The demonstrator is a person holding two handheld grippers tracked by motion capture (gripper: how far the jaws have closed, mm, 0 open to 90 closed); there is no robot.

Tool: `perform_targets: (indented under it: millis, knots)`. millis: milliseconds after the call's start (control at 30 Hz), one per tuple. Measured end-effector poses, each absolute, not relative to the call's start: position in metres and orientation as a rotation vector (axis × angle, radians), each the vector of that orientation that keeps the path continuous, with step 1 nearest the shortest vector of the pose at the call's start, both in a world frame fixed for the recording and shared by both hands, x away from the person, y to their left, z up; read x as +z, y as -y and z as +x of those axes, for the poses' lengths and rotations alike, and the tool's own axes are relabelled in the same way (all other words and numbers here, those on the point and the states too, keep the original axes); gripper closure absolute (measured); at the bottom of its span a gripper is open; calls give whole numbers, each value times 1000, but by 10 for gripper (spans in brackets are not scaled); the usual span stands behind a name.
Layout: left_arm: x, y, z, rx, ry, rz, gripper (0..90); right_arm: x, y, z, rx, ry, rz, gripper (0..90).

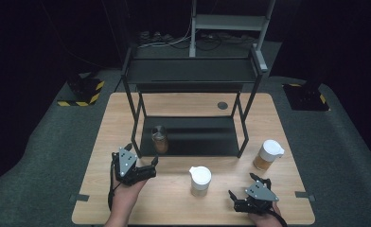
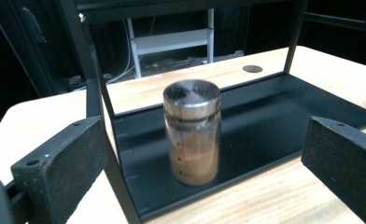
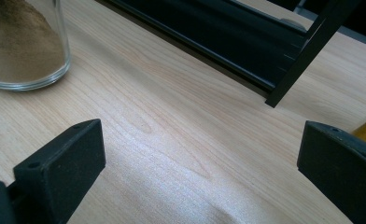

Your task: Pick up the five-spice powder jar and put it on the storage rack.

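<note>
A glass jar of brown powder with a metal lid [image 1: 160, 139] [image 2: 192, 133] stands upright on the black bottom shelf [image 1: 198, 137] of a metal rack, near its left front corner. My left gripper [image 1: 143, 163] [image 2: 204, 168] is open just in front of that jar, nothing between its jaws. A white-lidded jar of brown powder [image 1: 200, 181] [image 3: 24, 46] stands at the table's middle front. Another white-lidded jar [image 1: 268, 154] stands to the right. My right gripper [image 1: 242, 191] [image 3: 200, 172] is open low over bare wood, right of the middle jar.
The black rack [image 1: 193, 75] has an upper shelf and thin legs [image 3: 307, 56] that stand on the wooden table [image 1: 127, 118]. A round grommet [image 1: 222, 105] sits at the table's back. Beyond the table are a white frame, cables and hazard-striped bases on the floor.
</note>
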State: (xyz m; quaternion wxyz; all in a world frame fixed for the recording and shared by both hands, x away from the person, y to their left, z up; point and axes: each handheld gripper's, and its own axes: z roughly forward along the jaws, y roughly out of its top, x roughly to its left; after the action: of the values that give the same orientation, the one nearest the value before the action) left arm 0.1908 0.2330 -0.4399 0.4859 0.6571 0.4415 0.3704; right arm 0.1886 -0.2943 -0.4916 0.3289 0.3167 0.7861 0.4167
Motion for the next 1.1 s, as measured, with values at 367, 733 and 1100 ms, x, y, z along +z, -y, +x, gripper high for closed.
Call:
perform_targets:
  millis: [367, 733, 1100]
  knots:
    - [-461, -241, 174, 878, -1093, 1645, 3, -492, 294, 188, 1089, -2058, 825, 2]
    - [-479, -246, 164, 839, -1118, 1730, 3, -492, 293, 188, 1085, -2052, 830, 2]
    - [-487, -235, 170, 855, -1087, 1912, 4, -492, 293, 188, 1081, -2051, 834, 2]
